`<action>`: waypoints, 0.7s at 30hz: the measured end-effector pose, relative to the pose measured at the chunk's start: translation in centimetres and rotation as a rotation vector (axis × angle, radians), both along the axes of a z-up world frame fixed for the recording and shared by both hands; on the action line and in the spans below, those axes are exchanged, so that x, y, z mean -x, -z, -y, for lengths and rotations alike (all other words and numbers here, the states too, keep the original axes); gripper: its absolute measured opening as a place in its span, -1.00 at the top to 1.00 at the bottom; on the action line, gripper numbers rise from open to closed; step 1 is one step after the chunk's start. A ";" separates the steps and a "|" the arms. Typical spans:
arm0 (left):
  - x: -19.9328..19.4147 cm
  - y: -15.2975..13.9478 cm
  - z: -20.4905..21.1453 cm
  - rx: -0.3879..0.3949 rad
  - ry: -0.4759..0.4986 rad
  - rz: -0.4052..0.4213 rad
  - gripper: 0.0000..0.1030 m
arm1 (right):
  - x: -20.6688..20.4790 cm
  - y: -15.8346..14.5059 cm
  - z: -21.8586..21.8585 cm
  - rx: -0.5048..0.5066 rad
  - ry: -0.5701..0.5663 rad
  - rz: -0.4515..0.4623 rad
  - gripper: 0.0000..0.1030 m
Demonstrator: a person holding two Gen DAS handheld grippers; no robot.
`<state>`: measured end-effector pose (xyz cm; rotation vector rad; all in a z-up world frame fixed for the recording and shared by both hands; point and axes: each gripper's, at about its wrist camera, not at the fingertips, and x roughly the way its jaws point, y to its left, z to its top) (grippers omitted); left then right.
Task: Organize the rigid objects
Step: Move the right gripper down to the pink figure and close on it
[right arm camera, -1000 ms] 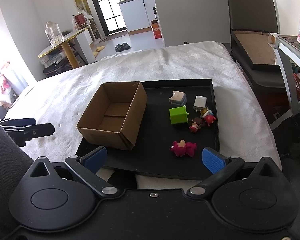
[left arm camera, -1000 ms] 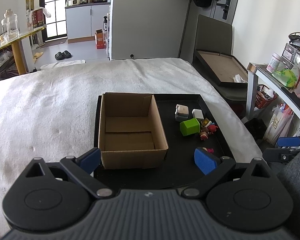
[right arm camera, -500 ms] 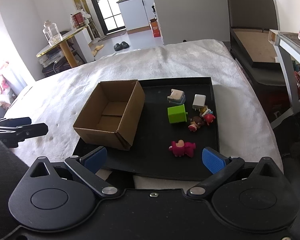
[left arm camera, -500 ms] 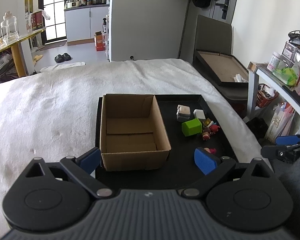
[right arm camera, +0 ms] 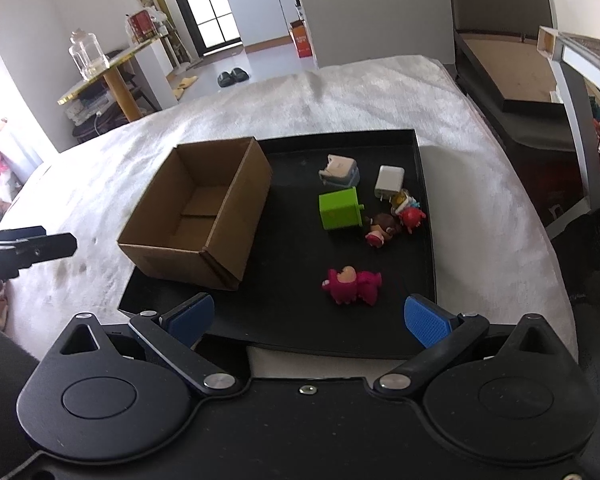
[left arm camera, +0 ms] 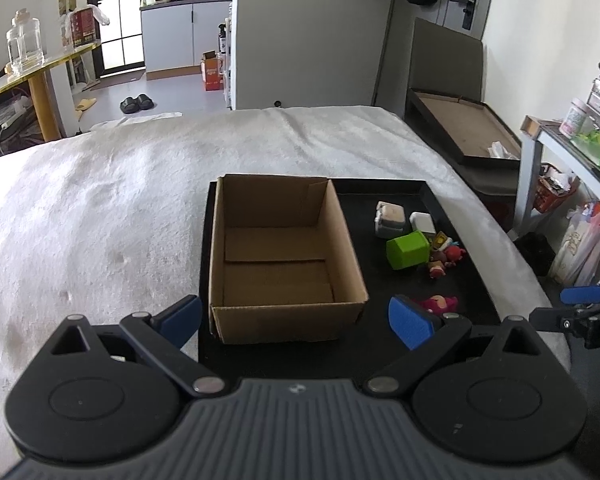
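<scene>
Above the tray's [right arm camera: 426,236] near edge, both grippers have edged closer, fingers apart.

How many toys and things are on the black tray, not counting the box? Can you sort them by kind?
Little figures: 4, the pink figure, brown-haired figure, red figure, yellow-and-white figure
Green cube: 1
White charger: 1
Beige-and-grey block: 1
Total: 7

Left hand-held gripper [left arm camera: 294,320] with jaws spread wide, right hand-held gripper [right arm camera: 310,318] likewise spread, both holding nothing
</scene>
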<state>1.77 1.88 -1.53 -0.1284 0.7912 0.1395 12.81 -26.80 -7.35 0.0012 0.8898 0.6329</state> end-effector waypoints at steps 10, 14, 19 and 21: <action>-1.4 1.9 -0.5 -0.004 -0.047 -0.026 -0.93 | -2.1 2.3 -0.9 0.029 -0.014 -0.018 -1.00; -1.9 2.6 -0.8 -0.008 -0.070 -0.037 -0.92 | -2.9 3.0 -1.2 0.033 -0.015 -0.021 -1.00; -2.6 3.6 -1.1 -0.015 -0.097 -0.054 -0.92 | -3.9 3.9 -1.4 0.030 -0.012 -0.027 -1.00; -2.9 4.0 -1.3 -0.020 -0.107 -0.060 -0.92 | -4.4 4.2 -1.5 0.030 -0.011 -0.032 -1.00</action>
